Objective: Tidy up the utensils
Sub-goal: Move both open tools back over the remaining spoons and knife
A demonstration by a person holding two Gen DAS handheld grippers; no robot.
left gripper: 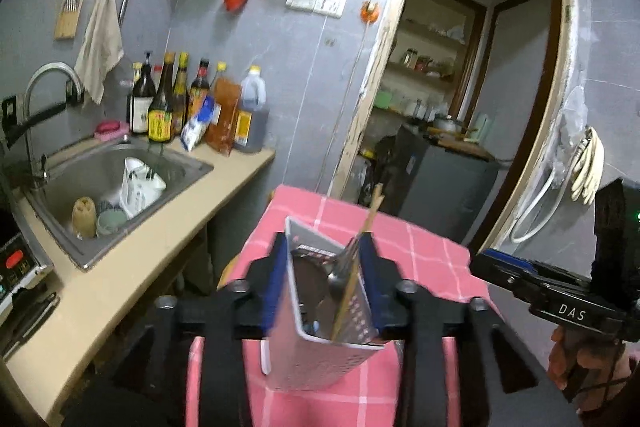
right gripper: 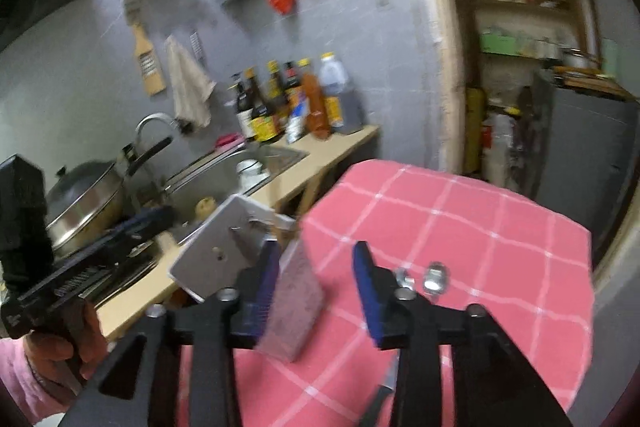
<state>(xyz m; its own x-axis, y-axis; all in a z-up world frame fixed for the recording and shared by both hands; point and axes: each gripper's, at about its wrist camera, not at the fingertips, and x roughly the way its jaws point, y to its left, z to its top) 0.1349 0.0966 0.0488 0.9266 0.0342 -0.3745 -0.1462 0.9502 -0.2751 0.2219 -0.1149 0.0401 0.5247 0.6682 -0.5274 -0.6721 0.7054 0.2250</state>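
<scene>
A perforated metal utensil holder [left gripper: 320,351] stands on the pink checked tablecloth [left gripper: 420,251], with a spoon [left gripper: 340,275] and chopsticks [left gripper: 370,223] leaning inside. My left gripper [left gripper: 324,263] is open, its blue pads close beside the holder's two side walls. In the right wrist view the holder [right gripper: 296,307] sits just by the left finger of my right gripper [right gripper: 316,283], which is open and grips nothing. Two small shiny metal pieces [right gripper: 436,277], blurred, lie on the cloth behind its right finger. A thin grey utensil [right gripper: 386,383] shows partly under that finger.
Left of the table runs a beige counter [left gripper: 160,247] with a steel sink [left gripper: 184,157] holding dishes, and sauce bottles [left gripper: 192,103] at the wall. A lidded pot [right gripper: 84,195] sits further along. A doorway [left gripper: 460,107] opens behind the table. A pink-sleeved hand [right gripper: 60,351] holds the left gripper.
</scene>
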